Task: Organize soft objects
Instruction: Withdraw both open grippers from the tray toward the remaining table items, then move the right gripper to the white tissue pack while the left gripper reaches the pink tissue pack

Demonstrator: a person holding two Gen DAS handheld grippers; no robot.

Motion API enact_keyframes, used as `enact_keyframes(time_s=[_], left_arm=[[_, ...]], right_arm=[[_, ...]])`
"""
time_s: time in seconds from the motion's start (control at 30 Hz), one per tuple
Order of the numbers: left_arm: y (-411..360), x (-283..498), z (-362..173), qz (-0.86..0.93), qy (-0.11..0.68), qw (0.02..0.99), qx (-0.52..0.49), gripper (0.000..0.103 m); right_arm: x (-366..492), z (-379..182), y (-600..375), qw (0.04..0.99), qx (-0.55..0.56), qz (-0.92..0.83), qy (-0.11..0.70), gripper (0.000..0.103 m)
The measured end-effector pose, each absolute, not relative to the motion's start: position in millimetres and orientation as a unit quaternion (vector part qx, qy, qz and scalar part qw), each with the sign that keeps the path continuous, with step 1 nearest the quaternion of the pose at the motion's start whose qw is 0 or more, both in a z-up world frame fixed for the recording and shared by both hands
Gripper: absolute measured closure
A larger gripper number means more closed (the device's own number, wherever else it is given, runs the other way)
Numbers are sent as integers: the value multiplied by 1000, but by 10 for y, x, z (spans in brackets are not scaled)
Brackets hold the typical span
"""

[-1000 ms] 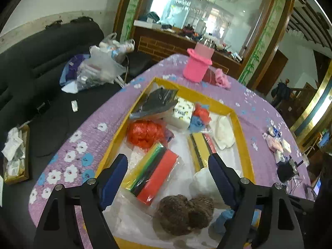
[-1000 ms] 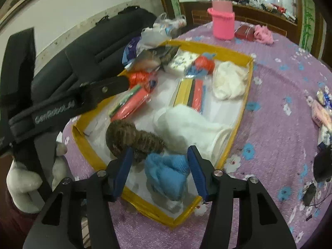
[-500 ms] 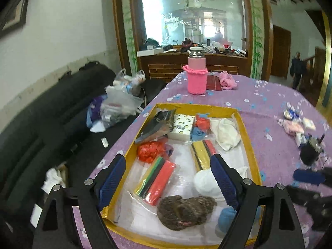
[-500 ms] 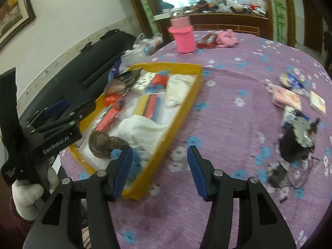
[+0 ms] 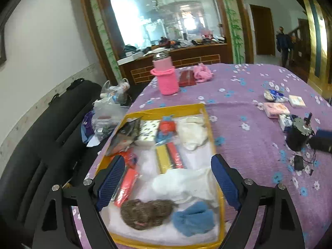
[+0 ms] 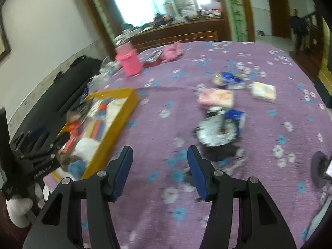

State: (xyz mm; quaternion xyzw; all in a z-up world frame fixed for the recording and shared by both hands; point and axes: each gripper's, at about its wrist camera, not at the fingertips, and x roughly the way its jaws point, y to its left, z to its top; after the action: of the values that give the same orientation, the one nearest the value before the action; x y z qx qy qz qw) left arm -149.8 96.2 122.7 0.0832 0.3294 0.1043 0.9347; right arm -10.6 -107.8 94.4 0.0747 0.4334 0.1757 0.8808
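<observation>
A yellow-rimmed clear bag (image 5: 166, 110) lies on the purple flowered table and holds soft things: a brown knitted piece (image 5: 145, 213), a blue cloth (image 5: 193, 217), white cloths (image 5: 182, 182), coloured packs (image 5: 168, 157). My left gripper (image 5: 166, 178) is open and empty, above the bag's near end. My right gripper (image 6: 159, 166) is open and empty over bare tablecloth to the right of the bag (image 6: 124, 112). A pink packet (image 6: 215, 97), a blue-white packet (image 6: 228, 78) and a small card pack (image 6: 263, 90) lie further right.
A pink-sleeved bottle (image 5: 165, 76), a red pouch (image 5: 187, 78) and a pink cloth (image 5: 202, 73) stand at the table's far side. A black device with wires (image 5: 298, 134) sits at the right. A black sofa (image 5: 51, 124) with plastic bags (image 5: 110, 108) lies left.
My right gripper has swung right, away from the blue cloth in the bag, to over the open tablecloth. My left gripper has pulled back and tilted up; the bag's contents stay put.
</observation>
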Motion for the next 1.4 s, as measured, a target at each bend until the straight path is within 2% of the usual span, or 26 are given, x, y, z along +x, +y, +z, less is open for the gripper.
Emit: enact_keyframes(time_s=[0.57, 0.87, 1.1, 1.23, 1.4], left_arm=[[355, -859, 1115, 49, 366, 919, 134, 17], [490, -222, 1232, -94, 439, 894, 9, 17], [467, 411, 1313, -164, 469, 865, -65, 16], [480, 596, 1249, -170, 467, 865, -73, 16], [639, 729, 1068, -162, 475, 859, -106, 17]], right_arm=[[427, 1031, -2088, 895, 121, 78, 423, 50], [951, 907, -2584, 873, 210, 24, 440, 50], [1265, 538, -2556, 824, 280, 59, 489, 50], [1405, 357, -2451, 797, 293, 89, 521, 50], [1889, 254, -2221, 777, 250, 117, 566, 50]])
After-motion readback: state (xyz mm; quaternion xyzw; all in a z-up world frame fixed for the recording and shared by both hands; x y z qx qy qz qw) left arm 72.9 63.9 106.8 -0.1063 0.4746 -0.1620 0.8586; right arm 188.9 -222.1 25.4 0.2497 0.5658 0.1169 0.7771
